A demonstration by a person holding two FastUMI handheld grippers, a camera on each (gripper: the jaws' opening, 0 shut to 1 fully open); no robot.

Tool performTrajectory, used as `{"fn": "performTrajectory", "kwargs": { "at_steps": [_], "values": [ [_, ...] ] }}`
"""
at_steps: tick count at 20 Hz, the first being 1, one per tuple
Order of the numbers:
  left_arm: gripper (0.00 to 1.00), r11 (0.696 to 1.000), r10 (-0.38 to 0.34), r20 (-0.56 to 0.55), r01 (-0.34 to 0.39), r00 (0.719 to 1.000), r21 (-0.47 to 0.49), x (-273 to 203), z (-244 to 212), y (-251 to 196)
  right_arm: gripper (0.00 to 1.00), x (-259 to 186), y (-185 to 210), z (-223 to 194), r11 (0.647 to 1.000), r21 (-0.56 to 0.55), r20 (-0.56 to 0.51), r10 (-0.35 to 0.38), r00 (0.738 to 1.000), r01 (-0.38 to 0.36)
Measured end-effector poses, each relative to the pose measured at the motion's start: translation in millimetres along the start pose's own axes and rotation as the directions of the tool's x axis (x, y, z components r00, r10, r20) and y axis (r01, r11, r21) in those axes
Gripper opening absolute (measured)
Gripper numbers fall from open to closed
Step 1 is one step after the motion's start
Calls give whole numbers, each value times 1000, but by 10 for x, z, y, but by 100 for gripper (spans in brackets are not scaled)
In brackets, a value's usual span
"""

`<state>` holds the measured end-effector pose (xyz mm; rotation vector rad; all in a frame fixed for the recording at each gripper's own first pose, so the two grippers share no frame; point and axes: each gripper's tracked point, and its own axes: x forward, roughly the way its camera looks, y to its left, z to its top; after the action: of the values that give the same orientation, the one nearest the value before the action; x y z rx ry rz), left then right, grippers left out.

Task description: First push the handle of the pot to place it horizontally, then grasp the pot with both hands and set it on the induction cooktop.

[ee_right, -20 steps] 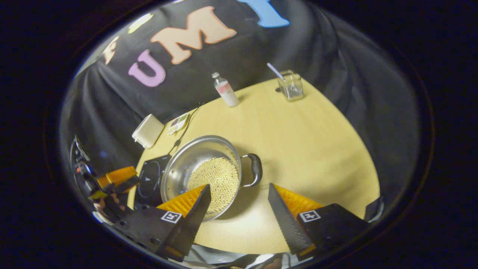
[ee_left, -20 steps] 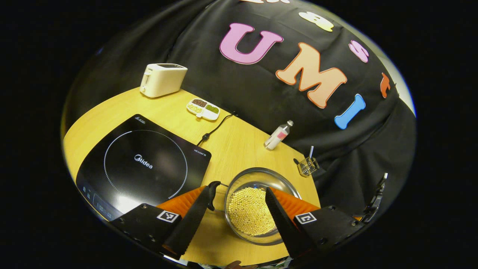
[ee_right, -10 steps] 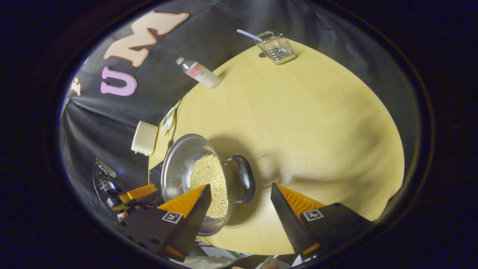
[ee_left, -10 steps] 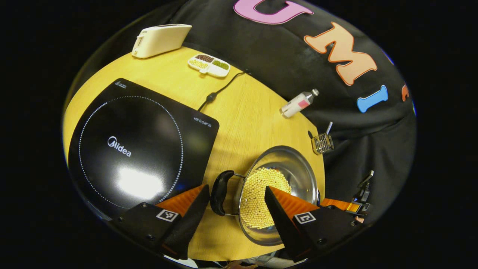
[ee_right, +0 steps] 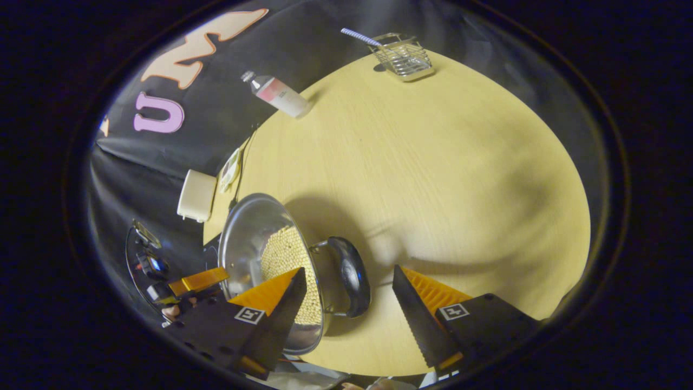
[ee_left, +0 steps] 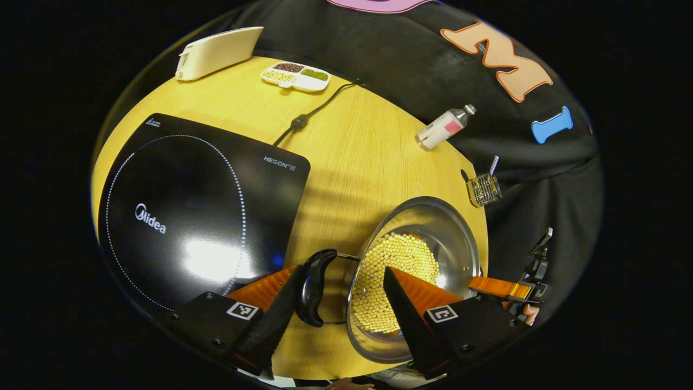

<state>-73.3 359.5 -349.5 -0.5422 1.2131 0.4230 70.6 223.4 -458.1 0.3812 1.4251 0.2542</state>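
A steel pot (ee_left: 433, 222) full of small yellow beads stands on the wooden table, to the right of the black induction cooktop (ee_left: 184, 211). My left gripper (ee_left: 342, 276) is open, with one black side handle (ee_left: 313, 287) between its fingers, close against the left finger. In the right gripper view the pot (ee_right: 243, 233) sits at lower left. Its other black handle (ee_right: 352, 271) lies between the fingers of my open right gripper (ee_right: 349, 273). Across the pot, each view shows the other gripper: the right gripper (ee_left: 503, 287) and the left gripper (ee_right: 195, 280).
At the table's far edge stand a cream toaster (ee_left: 216, 46) and a divided tray of beans (ee_left: 296, 77). The cooktop's cable (ee_left: 308, 116) runs toward the wall. A small bottle (ee_left: 444, 127) and a wire basket with a straw (ee_left: 483, 188) stand beyond the pot.
Both grippers have come down and closer to the pot. Each handle now lies between a gripper's fingers. The pot has not moved.
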Motion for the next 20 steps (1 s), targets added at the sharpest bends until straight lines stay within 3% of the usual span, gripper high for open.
{"fn": "performTrajectory", "kwargs": {
  "at_steps": [3, 4, 5, 6, 7, 8, 9, 10, 11, 12, 14, 15, 16, 20],
  "values": [
    [93, 1000, 3, -10, -3, 1000, -4, 57, -1, 20, 100, 71, 52, -28, 1000, 7, -22, 5, 1000, -5],
    [89, 1000, 11, -18, -11, 1000, -4, 74, -23, 50, 90, 76, 64, -28, 1000, 6, -24, 4, 1000, -4],
    [87, 1000, 21, -17, -21, 1000, -3, 81, -26, 92, 89, 90, 78, -19, 1000, 4, -21, 5, 1000, -5],
    [84, 1000, 10, -11, -11, 1000, -9, 72, -22, 100, 81, 117, 70, -12, 1000, 3, -20, 0, 1000, 0],
    [74, 1000, 2, -5, -2, 1000, -19, 72, -15, 101, 75, 113, 60, -20, 1000, 2, -24, -5, 1000, 6],
    [78, 1000, -6, -5, 6, 1000, -24, 80, -25, 103, 69, 122, 41, -35, 1000, -1, -34, -11, 999, 11],
    [71, 1000, -7, -4, 7, 1000, -26, 73, -25, 115, 67, 133, 24, -71, 1000, -9, -44, -20, 999, 19],
    [76, 1000, -7, -9, 7, 1000, -25, 77, -31, 122, 77, 138, 20, -91, 999, -22, -50, -26, 998, 25],
    [75, 1000, -10, -9, 9, 1000, -28, 74, -30, 121, 67, 149, 26, -113, 999, -35, -52, -32, 998, 30],
    [69, 999, -14, -11, 13, 1000, -34, 77, -37, 115, 77, 208, 1, -90, 998, -45, -54, -46, 997, 43],
    [70, 999, -26, -17, 26, 1000, -45, 76, -46, 106, 53, 168, 6, -132, 998, -38, -57, -47, 997, 45],
    [66, 998, -29, -17, 28, 999, -49, 80, -43, 106, 59, 169, 7, -137, 999, -30, -64, -42, 997, 40],
    [65, 998, -30, -21, 29, 999, -48, 77, -51, 110, 49, 166, 16, -129, 999, -24, -68, -41, 997, 39],
    [65, 998, -35, -26, 34, 999, -47, 70, -67, 109, 48, 158, 3, -121, 999, -29, -63, -46, 997, 45]
  ]
}}
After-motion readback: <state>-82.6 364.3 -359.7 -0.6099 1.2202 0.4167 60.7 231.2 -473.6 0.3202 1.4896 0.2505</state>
